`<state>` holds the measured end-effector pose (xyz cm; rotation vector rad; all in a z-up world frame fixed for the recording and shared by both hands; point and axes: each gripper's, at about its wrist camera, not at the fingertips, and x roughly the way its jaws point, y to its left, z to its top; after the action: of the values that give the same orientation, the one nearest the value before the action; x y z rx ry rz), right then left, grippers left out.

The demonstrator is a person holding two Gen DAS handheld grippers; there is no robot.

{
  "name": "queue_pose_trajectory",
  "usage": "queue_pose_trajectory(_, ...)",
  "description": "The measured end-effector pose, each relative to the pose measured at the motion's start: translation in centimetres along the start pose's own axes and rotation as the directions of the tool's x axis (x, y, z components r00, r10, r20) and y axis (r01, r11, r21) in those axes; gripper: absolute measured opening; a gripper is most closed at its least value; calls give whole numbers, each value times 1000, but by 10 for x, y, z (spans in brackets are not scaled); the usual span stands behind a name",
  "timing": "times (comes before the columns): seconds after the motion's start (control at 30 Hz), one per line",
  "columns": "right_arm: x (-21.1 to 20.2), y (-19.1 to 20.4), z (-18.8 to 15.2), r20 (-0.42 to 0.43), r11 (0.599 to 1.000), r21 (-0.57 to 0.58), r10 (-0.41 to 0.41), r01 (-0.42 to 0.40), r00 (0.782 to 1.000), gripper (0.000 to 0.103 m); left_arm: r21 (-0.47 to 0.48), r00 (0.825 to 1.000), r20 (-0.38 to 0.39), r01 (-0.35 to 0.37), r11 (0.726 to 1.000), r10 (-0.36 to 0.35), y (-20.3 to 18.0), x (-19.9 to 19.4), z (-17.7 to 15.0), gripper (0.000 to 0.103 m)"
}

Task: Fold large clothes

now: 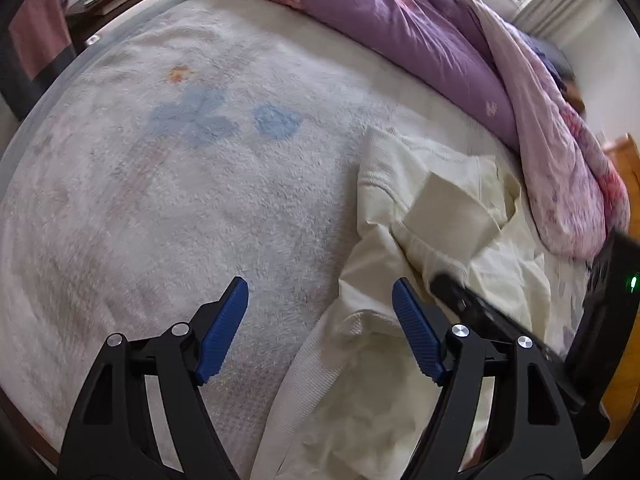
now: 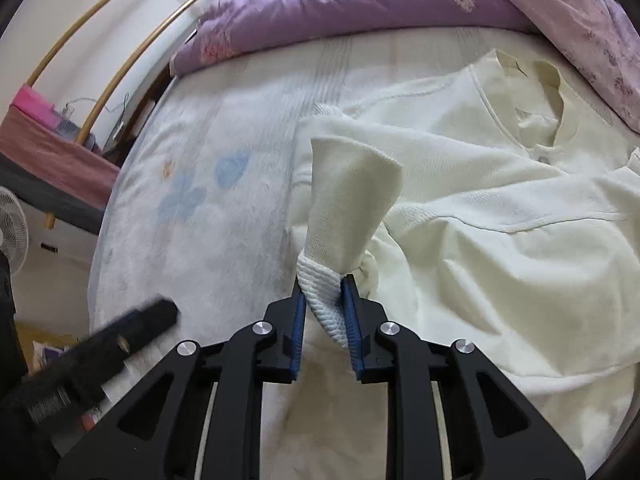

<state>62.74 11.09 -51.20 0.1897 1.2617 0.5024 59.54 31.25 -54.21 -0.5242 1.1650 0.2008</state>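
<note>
Left wrist view first: my left gripper [image 1: 320, 320] is spread wide and holds nothing, hovering low over the fuzzy white blanket [image 1: 180, 200] with its right finger just at the edge of the cream sweater [image 1: 440, 216], which lies crumpled on the bed toward the right, near the purple duvet [image 1: 400, 28]. A thick ribbed hem runs under me at the bottom of this view, and I judge that band the best place to take hold: it is denser than the body and should not slide out. Right wrist view next: my right gripper [image 2: 324, 316] is pressed together on the ribbed cuff of a sleeve [image 2: 352, 196], which stands up from the pinch in a loose cone, so the knit is soft and has no stiffness beyond what bunching gives it. The sweater's body, with collar and button placket, sprawls to the right. It looks light but bulky; I expect it to sag and drag unless both ends are carried.
</note>
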Motion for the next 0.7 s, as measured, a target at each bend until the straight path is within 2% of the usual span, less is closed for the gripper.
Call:
queue_pose_trajectory(0.07, -20, -15, 1, 4, 996, 36, 77, -77, 997, 21, -14, 999, 18, 27, 1000, -26, -7, -4, 2, 75)
queue_pose_trajectory(0.13, -47, -28, 6, 30, 991, 44, 125, -126, 992, 28, -13, 999, 34, 42, 999, -42, -21, -6, 3, 75)
queue_pose_trajectory(0.2, -75, -50, 11, 82, 984, 82, 153, -159, 985, 58, -11, 996, 70, 56, 998, -55, -40, -10, 7, 75)
queue_pose_trajectory(0.23, -89, -65, 14, 117, 979, 103, 163, -176, 980, 59, -8, 993, 105, 64, 998, -63, -53, -14, 9, 75)
queue_pose_trajectory(0.3, -116, -97, 18, 165, 973, 126, 171, -193, 971, 59, 10, 989, 116, 95, 995, -95, -73, -15, 13, 75)
queue_pose_trajectory(0.33, -125, -115, 21, 181, 976, 138, 143, -169, 973, 59, 20, 986, 117, 114, 993, -116, -85, -14, 16, 75)
queue_pose_trajectory(0.37, -129, -131, 23, 180, 981, 145, 102, -130, 978, 57, 28, 983, 120, 134, 991, -136, -93, -13, 17, 75)
queue_pose_trajectory(0.4, -132, -153, 26, 172, 986, 158, 27, -55, 985, 46, 46, 981, 108, 157, 987, -161, -105, -9, 18, 75)
queue_pose_trajectory(0.43, -129, -176, 29, 143, 984, 175, -45, 20, 989, 40, 72, 983, 100, 150, 986, -157, -116, -4, 19, 75)
queue_pose_trajectory(0.5, -116, -219, 30, 53, 970, 228, -101, 86, 993, 21, 102, 989, 84, 110, 989, -118, -132, 4, 17, 74)
queue_pose_trajectory(0.53, -108, -239, 29, 16, 962, 248, -122, 114, 992, 18, 94, 986, 113, 112, 989, -122, -137, -2, 16, 73)
queue_pose_trajectory(0.6, -97, -259, 28, -37, 960, 251, -122, 127, 992, 18, 129, 967, 157, 183, 975, -203, -148, -15, 13, 73)
queue_pose_trajectory(0.67, -87, -273, 23, -43, 960, 265, -87, 95, 995, 18, 179, 959, 149, 212, 961, -240, -161, -16, 5, 73)
queue_pose_trajectory(0.7, -84, -277, 21, -54, 962, 255, -85, 96, 995, 18, 207, 953, 107, 257, 944, -283, -169, -8, 0, 74)
